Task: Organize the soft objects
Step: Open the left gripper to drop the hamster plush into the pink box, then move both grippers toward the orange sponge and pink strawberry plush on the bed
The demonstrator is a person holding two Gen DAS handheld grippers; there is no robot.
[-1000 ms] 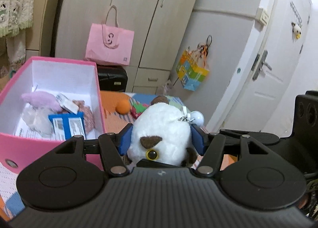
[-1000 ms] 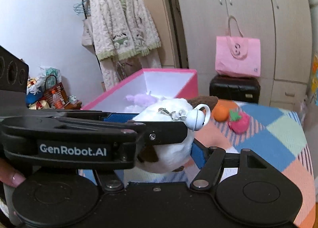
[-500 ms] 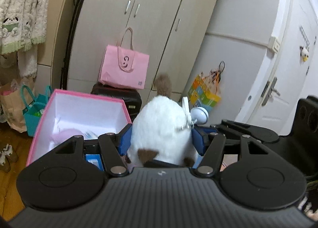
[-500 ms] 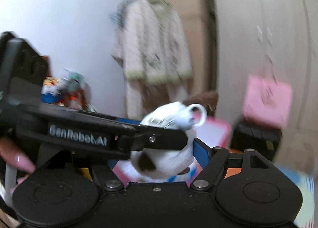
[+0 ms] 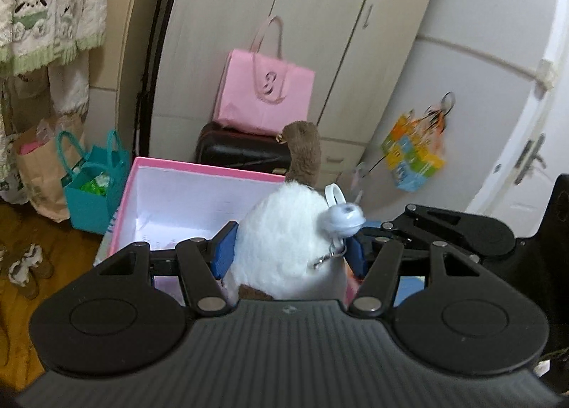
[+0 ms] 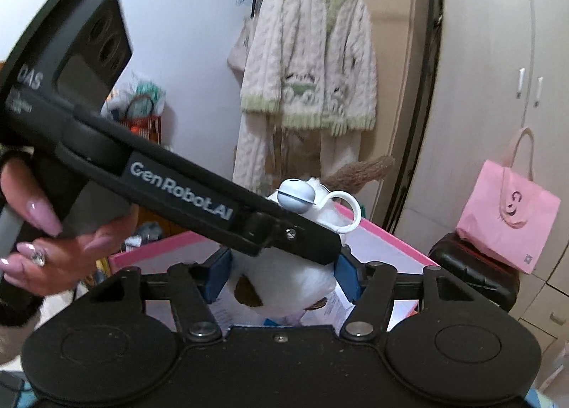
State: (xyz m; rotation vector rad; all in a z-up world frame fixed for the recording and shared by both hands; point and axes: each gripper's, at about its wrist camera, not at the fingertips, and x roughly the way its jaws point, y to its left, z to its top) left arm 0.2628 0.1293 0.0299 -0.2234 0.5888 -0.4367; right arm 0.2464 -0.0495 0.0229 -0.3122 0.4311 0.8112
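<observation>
Both hand-held grippers pinch the white plush toy [image 5: 288, 240]: left hand-held gripper [image 5: 290, 253] clamped firm, right hand-held gripper [image 6: 281, 274] closing. The toy (squashy) could slip short of the pink box [image 5: 199, 173] ahead.

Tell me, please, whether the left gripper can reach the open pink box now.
Probably yes: the left gripper, clamping the white plush toy, faces the pink box, whose open top looks unobstructed.

Your plush toy [image 5: 288, 240] sits between the pads of both grippers, above the open box [image 5: 199, 194]. Behind the box a tote bag [image 5: 265, 95] stands on a case [image 5: 242, 152], against the wardrobe [image 5: 320, 34]. Left of the box, a small bag [image 5: 94, 191] rests on the floor [image 5: 21, 230].
</observation>
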